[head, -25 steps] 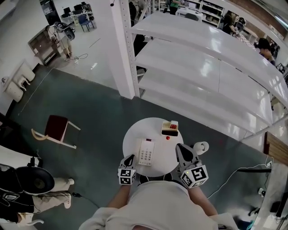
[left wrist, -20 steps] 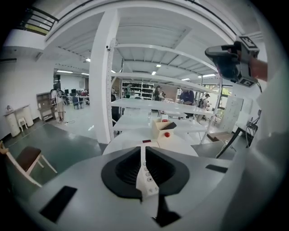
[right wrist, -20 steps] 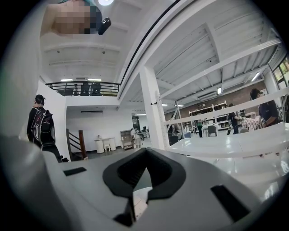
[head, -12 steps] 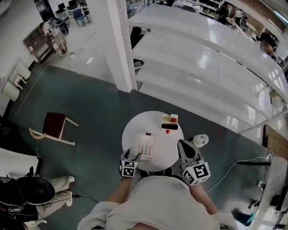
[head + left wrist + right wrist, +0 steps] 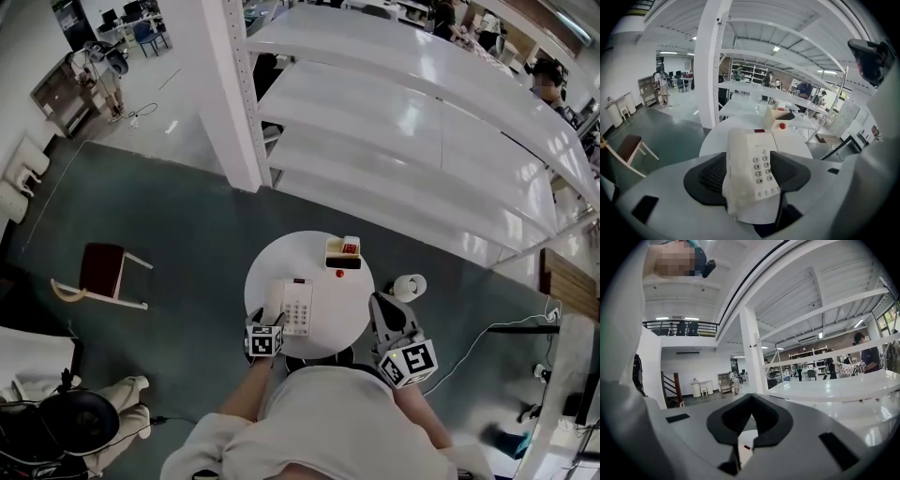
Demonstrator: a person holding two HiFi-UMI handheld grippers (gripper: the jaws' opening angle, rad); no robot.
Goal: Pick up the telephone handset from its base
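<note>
A white telephone [image 5: 292,307] lies on the round white table [image 5: 262,267], its handset [image 5: 274,302] resting along the base's left side. My left gripper [image 5: 264,323] is tilted down over the phone's near end. In the left gripper view its jaws have just been opening and now stand wide: the handset [image 5: 736,171] and keypad [image 5: 762,168] lie between the dark pads [image 5: 710,176], which do not press on them. My right gripper [image 5: 382,306] hovers off the table's right edge, pointing about level. In the right gripper view its pads [image 5: 736,420] meet at the tips with nothing between them.
A small cream box with a red top [image 5: 343,251] and a red button [image 5: 338,274] sit at the table's far side. A white roll [image 5: 409,286] lies on the floor to the right. White shelving [image 5: 422,131] rises behind, and a wooden chair [image 5: 98,272] stands at the left.
My left gripper has dropped forward onto the phone's near end and its jaws have gone from shut to wide open. The right gripper has stayed put.
</note>
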